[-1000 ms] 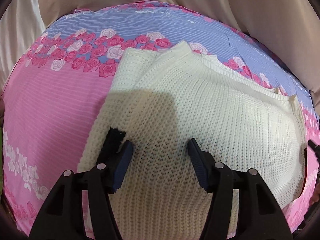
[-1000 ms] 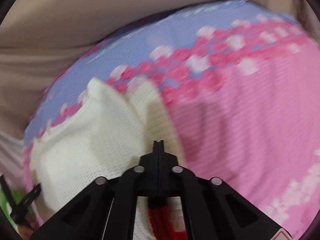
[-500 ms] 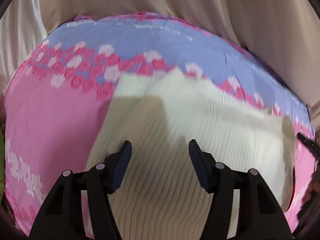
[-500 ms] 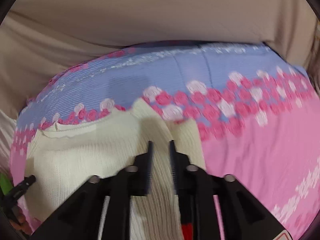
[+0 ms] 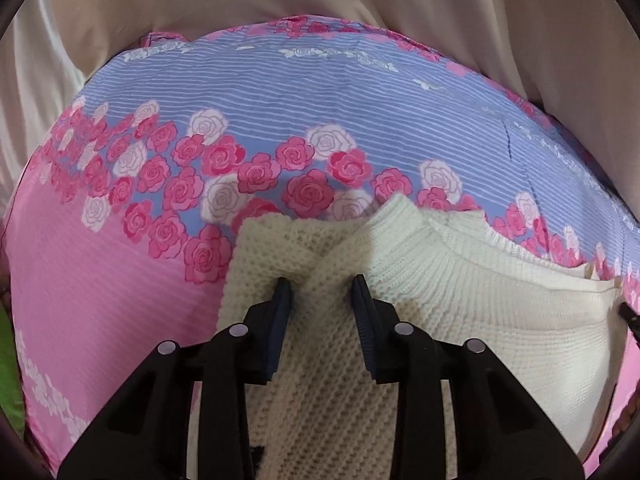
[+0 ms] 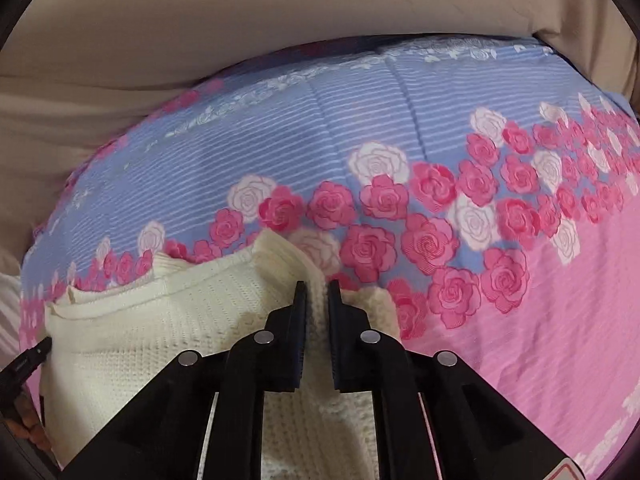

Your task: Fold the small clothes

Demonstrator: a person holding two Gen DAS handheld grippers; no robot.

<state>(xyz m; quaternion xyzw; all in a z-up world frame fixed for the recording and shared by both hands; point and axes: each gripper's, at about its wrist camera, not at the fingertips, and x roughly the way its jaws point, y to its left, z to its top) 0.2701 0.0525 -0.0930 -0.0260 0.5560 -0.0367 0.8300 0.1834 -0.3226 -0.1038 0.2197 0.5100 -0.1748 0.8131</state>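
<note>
A cream knit sweater [image 5: 460, 304] lies partly folded on a pink and blue rose-print sheet [image 5: 120, 280]. My left gripper [image 5: 322, 284] is open, its jaws straddling a raised fold of the knit near the sweater's far left corner. In the right wrist view the sweater [image 6: 160, 320] lies at lower left. My right gripper [image 6: 317, 288] has its jaws a narrow gap apart around a ridge of the knit near the far right corner; whether they pinch it is unclear.
Beige fabric [image 5: 320, 0] hangs behind the sheet's far edge, also in the right wrist view [image 6: 240, 20]. The other gripper's tip shows at the right edge [image 5: 628, 312] and at the left edge [image 6: 28, 356]. A green patch [image 5: 8, 360] lies at far left.
Both grippers have moved forward over the sweater toward its far edge. The left jaws have narrowed. The right gripper, shut a second ago, has opened to a narrow gap.
</note>
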